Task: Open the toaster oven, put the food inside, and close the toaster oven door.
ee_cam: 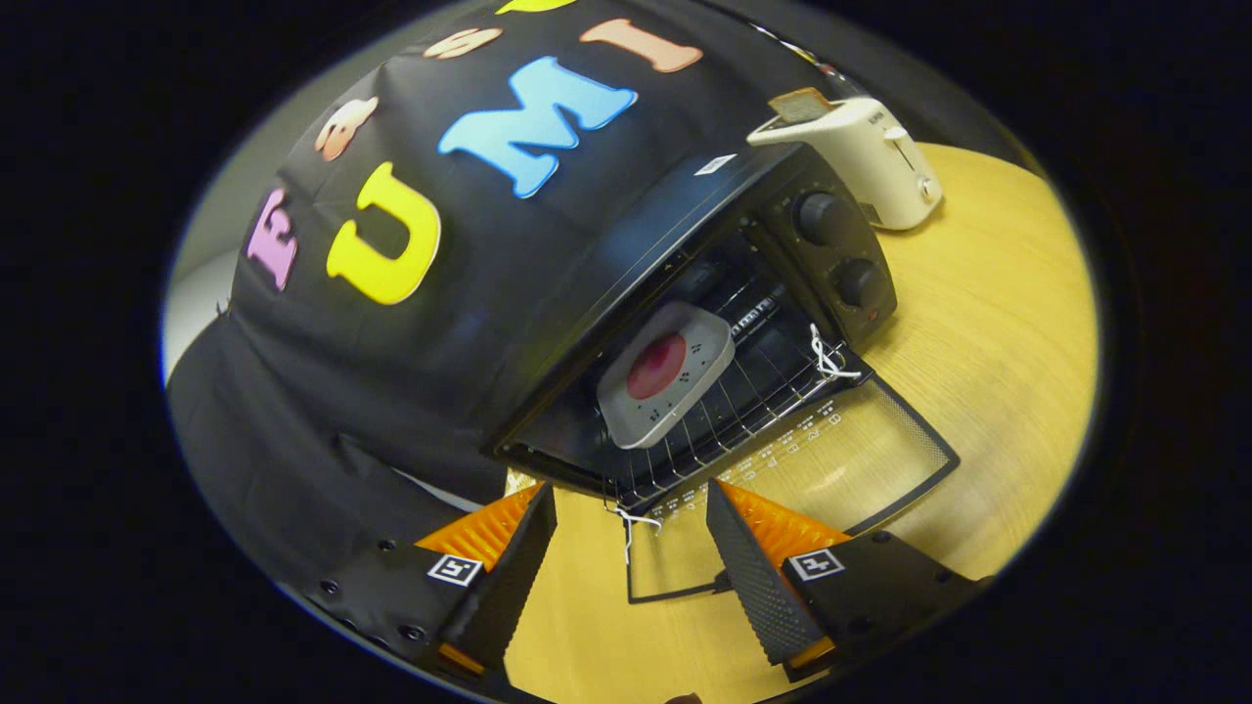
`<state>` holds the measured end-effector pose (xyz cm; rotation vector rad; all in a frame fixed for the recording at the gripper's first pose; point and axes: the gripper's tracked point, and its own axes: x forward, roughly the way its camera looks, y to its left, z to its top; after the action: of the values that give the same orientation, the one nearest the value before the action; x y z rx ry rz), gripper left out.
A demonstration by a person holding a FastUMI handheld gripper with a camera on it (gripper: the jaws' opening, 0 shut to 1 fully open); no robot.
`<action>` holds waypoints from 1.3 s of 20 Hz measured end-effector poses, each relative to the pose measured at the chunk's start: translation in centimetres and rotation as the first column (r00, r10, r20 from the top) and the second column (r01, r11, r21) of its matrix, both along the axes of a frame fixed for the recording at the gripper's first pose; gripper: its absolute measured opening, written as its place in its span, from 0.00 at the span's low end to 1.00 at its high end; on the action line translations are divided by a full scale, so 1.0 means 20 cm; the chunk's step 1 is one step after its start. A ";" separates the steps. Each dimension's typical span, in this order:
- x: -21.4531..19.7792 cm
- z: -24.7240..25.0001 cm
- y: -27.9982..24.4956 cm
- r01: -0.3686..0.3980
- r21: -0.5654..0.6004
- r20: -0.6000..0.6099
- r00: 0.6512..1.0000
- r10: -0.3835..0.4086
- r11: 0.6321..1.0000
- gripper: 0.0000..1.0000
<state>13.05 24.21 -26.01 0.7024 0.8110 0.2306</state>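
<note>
A black toaster oven (685,225) stands on the wooden table, its glass door (831,469) folded down flat toward me. On the wire rack (743,391) inside lies a white square plate (668,373) carrying a round red piece of food (655,366). My gripper (631,508) is open, its fingers spread with nothing between them, just in front of the lowered door's near edge. White string ties (827,354) hang at the rack's corners. The view is tilted.
A cream pop-up toaster (866,156) with a slice of bread (800,104) in its slot stands beside the oven's knob side. Two black knobs (839,246) are on the oven's front panel. Bare wooden tabletop (998,323) lies beyond the door.
</note>
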 end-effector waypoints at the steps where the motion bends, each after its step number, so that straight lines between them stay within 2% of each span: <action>1: -0.03 -0.01 0.00 -0.028 -0.029 0.005 1.000 0.028 0.999 0.97; 6: -0.22 -0.13 -0.06 -0.161 -0.185 -0.024 0.987 0.160 0.969 0.98; 12: -0.35 -0.28 -0.15 -0.295 -0.366 -0.068 0.955 0.290 0.883 0.98; 21: -0.46 -0.48 -0.19 -0.413 -0.443 -0.215 0.910 0.353 0.796 0.98; 26: -0.43 -0.54 -0.21 -0.404 -0.485 -0.249 0.914 0.320 0.776 0.98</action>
<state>4.45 20.08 -36.91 0.0296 1.1019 0.2881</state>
